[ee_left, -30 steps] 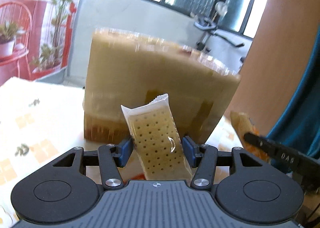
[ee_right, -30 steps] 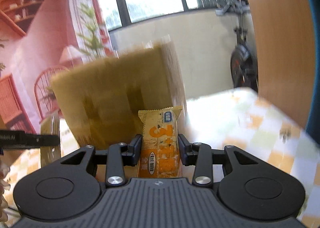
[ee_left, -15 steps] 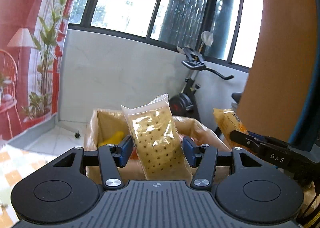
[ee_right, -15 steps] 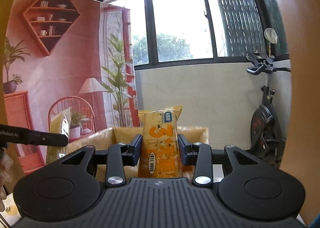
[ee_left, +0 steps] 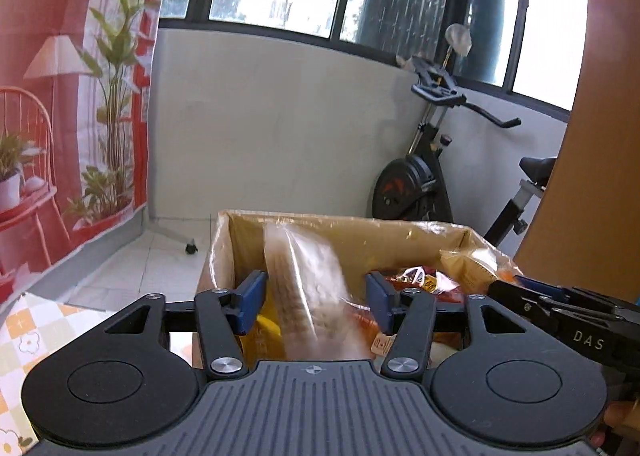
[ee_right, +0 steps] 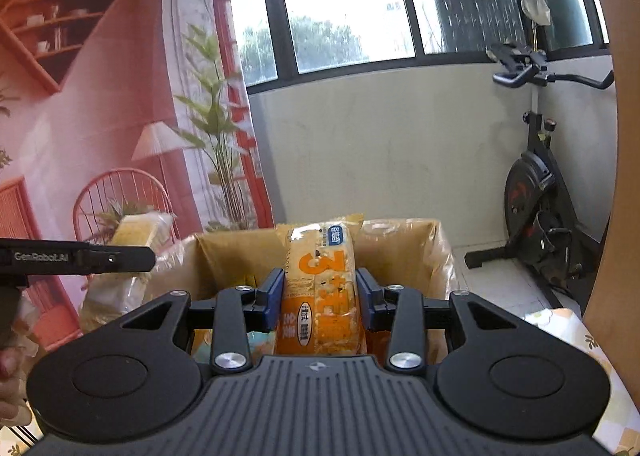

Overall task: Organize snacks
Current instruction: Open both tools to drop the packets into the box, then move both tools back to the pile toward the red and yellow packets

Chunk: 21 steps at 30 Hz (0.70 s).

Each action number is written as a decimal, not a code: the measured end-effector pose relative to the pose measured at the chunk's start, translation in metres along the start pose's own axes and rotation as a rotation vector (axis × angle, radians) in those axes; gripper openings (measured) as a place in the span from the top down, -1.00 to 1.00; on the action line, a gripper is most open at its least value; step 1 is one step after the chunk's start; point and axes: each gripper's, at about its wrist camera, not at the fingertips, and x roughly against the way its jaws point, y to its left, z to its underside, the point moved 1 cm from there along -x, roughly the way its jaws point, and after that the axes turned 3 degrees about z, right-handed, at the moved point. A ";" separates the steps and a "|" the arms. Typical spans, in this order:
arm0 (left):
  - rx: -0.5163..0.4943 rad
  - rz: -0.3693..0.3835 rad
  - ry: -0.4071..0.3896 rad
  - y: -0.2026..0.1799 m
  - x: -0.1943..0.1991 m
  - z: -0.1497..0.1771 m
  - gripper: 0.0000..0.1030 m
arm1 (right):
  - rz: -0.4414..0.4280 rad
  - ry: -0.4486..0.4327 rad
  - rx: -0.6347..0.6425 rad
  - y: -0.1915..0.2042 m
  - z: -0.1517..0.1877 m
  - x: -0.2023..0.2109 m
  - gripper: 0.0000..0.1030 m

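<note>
A cardboard box (ee_left: 340, 221) lined with clear plastic stands open just ahead. My left gripper (ee_left: 316, 302) hangs over its near edge and its jaws are opening. The clear packet of pale crackers (ee_left: 304, 276) is blurred between the blue pads, clear of both. My right gripper (ee_right: 320, 296) is over the same box (ee_right: 400, 228), its jaws starting to open, the pads still against an upright orange cracker packet (ee_right: 320, 268). Yellow (ee_left: 264, 336) and red snack packets (ee_left: 412, 276) lie inside the box.
A checked tablecloth (ee_left: 24, 332) shows at the lower left, and also at the right (ee_right: 560, 320). An exercise bike (ee_right: 536, 207) stands by the white wall behind the box. A brown wooden panel (ee_left: 592, 183) rises at the right. A pink printed backdrop (ee_right: 80, 135) hangs at the left.
Both grippers rose from in front of the box to above its open top. The left jaws widened and the clear cracker packet slipped down, blurred. The orange packet stays between the right pads.
</note>
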 end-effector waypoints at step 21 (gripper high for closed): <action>-0.021 -0.003 -0.018 0.007 0.060 0.030 -0.49 | 0.039 -0.048 0.059 0.000 0.015 0.067 -0.31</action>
